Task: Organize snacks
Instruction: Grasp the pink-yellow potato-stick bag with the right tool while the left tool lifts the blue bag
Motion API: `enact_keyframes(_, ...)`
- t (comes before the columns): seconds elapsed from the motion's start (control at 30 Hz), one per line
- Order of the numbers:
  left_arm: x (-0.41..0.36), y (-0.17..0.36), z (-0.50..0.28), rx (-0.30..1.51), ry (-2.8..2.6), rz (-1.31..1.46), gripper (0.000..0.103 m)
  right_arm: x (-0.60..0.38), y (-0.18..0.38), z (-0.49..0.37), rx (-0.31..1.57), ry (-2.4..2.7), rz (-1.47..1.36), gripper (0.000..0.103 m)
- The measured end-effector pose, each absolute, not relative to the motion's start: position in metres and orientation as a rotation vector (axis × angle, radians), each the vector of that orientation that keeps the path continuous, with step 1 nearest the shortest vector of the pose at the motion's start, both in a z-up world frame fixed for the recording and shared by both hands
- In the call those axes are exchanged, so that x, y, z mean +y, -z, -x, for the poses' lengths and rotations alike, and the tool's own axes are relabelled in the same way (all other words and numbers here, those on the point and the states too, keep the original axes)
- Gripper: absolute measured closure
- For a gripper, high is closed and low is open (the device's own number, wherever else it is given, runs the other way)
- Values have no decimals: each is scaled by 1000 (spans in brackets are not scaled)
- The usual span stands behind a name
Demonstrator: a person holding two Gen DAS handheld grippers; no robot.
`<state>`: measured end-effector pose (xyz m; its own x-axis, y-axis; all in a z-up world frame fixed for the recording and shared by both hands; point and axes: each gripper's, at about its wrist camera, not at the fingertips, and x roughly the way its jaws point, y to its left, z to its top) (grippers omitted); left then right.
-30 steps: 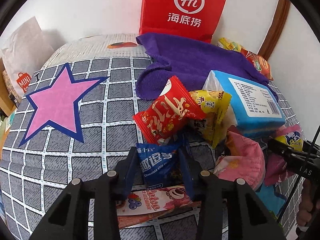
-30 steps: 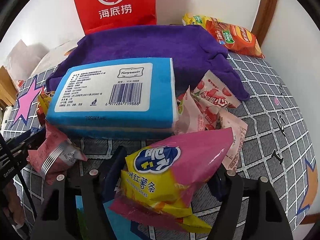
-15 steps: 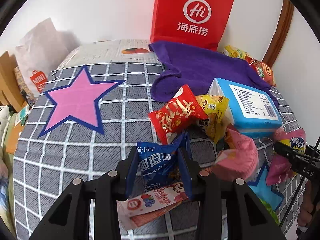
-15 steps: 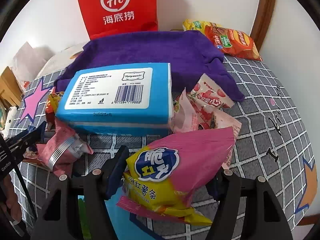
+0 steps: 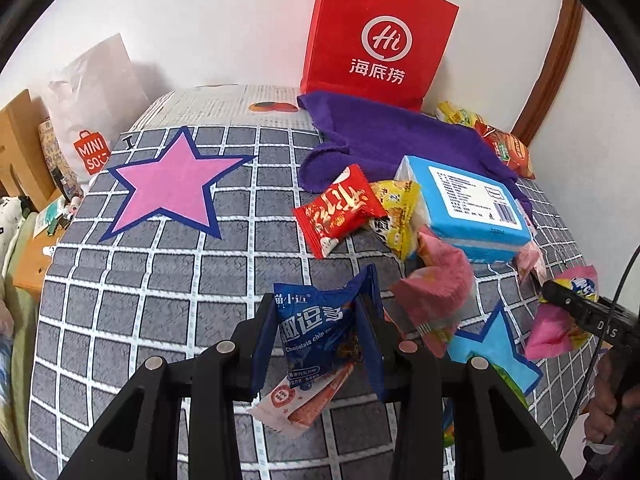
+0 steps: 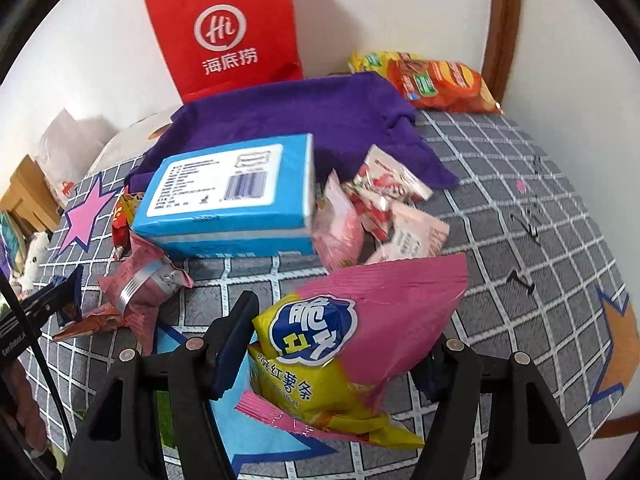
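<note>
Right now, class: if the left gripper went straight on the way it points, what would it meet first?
Probably the grey checked bedcover, just short of the red snack packet; depth is unclear. The left gripper holds a blue cookie packet.

Looks like a home bedroom: grid-and-star bedspread [image 5: 160,280], shopping bags against the white wall beside it — red paper bag [image 5: 376,36], white Miniso bag [image 5: 92,120].

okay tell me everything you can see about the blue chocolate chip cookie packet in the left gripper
The blue cookie packet is a small glossy plastic pouch, dark blue with white Chinese lettering, the words "Chocolate chip" and a cookie picture. It looks sealed and slightly crumpled. The left gripper pinches its sides between blue pads, holding it roughly upright, apparently clear of the grey checked cloth. A pale pink and orange wrapper shows just below it; whether they touch is unclear.
</note>
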<state>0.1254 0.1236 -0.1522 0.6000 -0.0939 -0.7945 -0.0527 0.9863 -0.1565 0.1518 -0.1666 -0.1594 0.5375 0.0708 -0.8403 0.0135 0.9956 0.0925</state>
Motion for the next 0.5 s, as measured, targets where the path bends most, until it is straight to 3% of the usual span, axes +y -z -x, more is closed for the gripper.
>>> enact_keyframes(0.23, 119, 155, -120, 959, 30, 180, 65, -168, 181, -153, 1081, -63, -89, 33)
enact_keyframes(0.3, 119, 157, -120, 968, 42, 192, 65, -170, 184, -151, 1103, -74, -107, 25)
enact_keyframes(0.5, 115, 163, -119, 991, 37, 179, 62, -167, 182, -136, 1100, -95, -91, 17)
